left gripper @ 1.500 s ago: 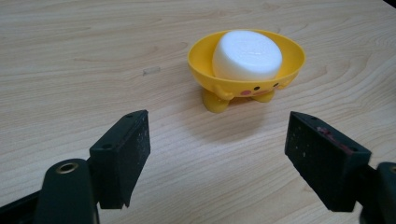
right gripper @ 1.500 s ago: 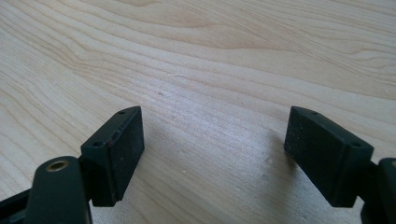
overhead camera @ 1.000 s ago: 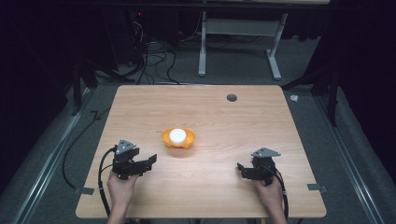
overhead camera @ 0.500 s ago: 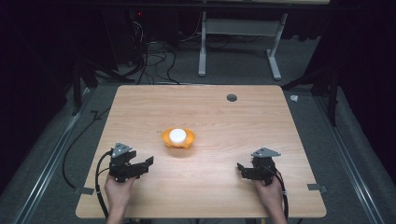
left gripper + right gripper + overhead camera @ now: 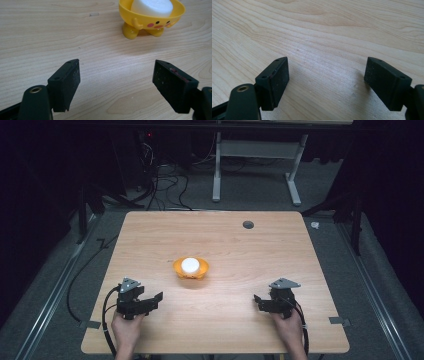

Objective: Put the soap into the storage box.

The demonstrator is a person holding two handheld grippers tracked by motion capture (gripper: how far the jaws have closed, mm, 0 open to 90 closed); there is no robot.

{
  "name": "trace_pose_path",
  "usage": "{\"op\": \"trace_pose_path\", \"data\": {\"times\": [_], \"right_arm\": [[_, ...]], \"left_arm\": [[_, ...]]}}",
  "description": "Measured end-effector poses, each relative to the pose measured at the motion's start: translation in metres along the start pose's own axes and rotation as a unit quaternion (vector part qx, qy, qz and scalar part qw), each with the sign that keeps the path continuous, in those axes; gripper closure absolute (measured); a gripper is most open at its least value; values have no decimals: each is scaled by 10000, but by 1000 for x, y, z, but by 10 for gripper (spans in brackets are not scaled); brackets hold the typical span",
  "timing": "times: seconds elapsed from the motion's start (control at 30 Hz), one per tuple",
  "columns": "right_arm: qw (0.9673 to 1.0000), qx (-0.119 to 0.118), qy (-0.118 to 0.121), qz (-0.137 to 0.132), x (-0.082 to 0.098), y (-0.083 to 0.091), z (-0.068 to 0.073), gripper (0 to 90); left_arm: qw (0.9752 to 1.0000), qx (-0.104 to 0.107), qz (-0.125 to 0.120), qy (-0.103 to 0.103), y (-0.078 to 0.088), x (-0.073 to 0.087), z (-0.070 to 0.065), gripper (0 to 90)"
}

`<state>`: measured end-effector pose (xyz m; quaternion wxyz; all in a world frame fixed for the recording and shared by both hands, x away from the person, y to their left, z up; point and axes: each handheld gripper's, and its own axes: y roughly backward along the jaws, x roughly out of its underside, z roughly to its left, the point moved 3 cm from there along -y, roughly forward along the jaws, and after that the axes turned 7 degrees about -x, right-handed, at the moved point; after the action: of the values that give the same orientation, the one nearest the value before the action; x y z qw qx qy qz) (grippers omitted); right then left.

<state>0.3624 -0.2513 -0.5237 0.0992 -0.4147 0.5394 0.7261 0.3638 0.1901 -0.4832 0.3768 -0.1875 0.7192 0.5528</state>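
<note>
We note yellow chick-shaped bowl (image 5: pixel 190 268) with white puck (image 5: pixel 190 265) inside, desk (image 5: pixel 260 250) centre, far-right of left gripper (image 5: pixel 152 298), nearer it than right gripper (image 5: pixel 259 301); both released, empty.

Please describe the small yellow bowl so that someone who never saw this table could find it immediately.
Look at the wooden table and go to its middle, slightly toward the person's left side. There stands the yellow bowl on two short feet, with a painted face with pink cheeks on its side. It holds a white round object, and nothing else on the table is brightly coloured.
</note>
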Motion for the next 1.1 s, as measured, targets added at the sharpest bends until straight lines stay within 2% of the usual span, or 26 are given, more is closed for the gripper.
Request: {"op": "trace_pose_path", "data": {"times": [0.43,1.1], "right_arm": [[10000,0,-1,0,0,0,0,209],[10000,-1,-1,0,0,0,0,209]], "left_arm": [[9999,-39,119,23,-8,12,-1,228],[9993,-170,299,-152,-22,24,-8,225]]}}
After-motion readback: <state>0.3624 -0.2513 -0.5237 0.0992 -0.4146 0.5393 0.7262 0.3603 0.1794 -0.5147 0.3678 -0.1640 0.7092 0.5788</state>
